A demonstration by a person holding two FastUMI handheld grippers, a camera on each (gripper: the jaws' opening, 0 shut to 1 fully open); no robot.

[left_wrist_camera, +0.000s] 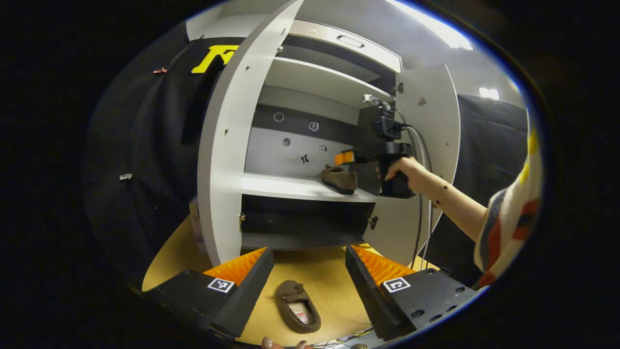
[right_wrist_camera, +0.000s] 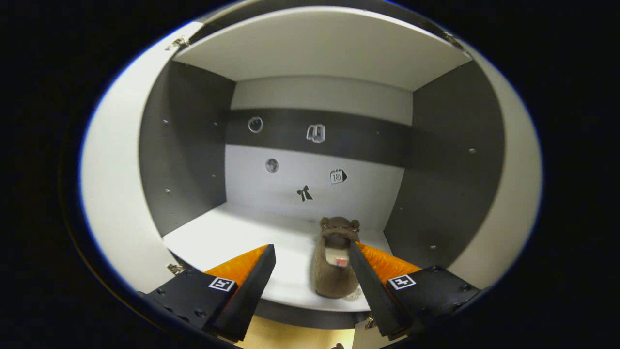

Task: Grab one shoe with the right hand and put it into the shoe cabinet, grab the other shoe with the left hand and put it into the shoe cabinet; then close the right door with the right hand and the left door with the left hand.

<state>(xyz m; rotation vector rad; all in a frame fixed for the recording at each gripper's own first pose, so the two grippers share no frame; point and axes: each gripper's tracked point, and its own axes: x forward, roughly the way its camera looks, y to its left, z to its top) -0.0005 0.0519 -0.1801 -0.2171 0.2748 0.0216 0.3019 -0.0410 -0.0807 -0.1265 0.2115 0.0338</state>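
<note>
Shoe cabinet [left_wrist_camera: 319, 82] stands with both doors swung wide, left door [left_wrist_camera: 227, 145] at 9 o'clock in the left gripper view, right door [left_wrist_camera: 428, 121] at 3 o'clock. One brown shoe [left_wrist_camera: 340, 178] sits on the middle shelf [left_wrist_camera: 286, 186], toward its right end, toe pointing inward. In the right gripper view that same shoe lies at 6 o'clock, just beside the inner face of the right-hand finger; whether it touches, cannot tell. Right gripper [right_wrist_camera: 312, 264] jaws spread wide, holding nothing. A hand [left_wrist_camera: 404, 169] holds that gripper up at the cabinet mouth. Second shoe [left_wrist_camera: 298, 306] lies on the wooden floor [left_wrist_camera: 319, 271] before the cabinet, at 6 o'clock between the left gripper [left_wrist_camera: 310, 264] fingers but well below them. Left jaws wide apart, empty.
</note>
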